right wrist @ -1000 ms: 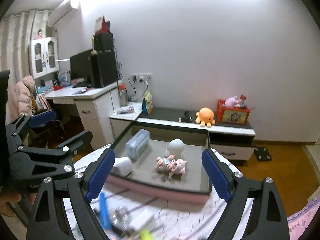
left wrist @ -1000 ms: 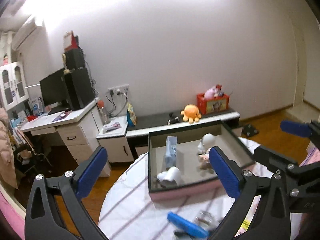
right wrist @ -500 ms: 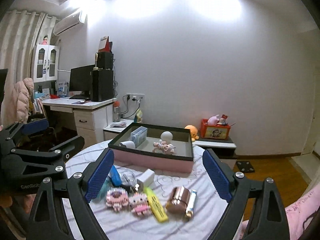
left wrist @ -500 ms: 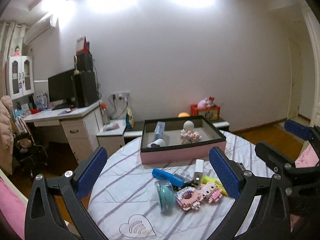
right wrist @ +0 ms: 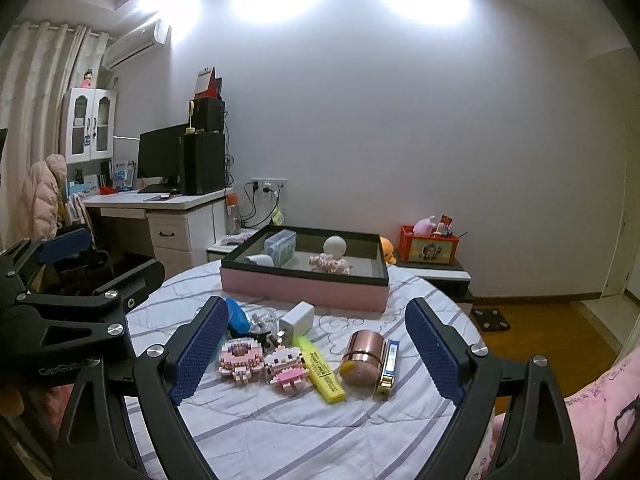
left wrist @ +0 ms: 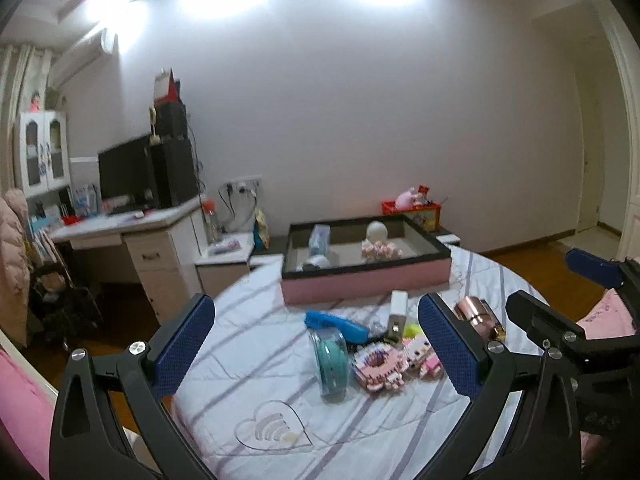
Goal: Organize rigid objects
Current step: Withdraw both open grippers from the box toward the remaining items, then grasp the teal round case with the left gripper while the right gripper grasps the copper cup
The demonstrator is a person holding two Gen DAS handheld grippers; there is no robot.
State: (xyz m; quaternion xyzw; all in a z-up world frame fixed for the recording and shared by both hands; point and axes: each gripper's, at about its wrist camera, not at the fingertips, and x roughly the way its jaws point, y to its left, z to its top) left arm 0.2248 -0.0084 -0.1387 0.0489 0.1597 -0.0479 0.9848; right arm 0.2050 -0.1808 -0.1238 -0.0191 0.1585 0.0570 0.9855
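Above the round table (right wrist: pixel 420 300), both hand-held grippers (left wrist: pixel 316 344) (right wrist: pixel 316 344) gape empty.

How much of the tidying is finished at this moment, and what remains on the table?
Done: the pink box already holds a clear case, a white ball, a small pink toy and a white item. In hand: nothing; the left claw and right claw are open and empty. Left: the block figures, yellow highlighter, copper tin, white charger and blue item.

Small toys (right wrist: pixel 260 360) before pink tray (right wrist: pixel 304 292)
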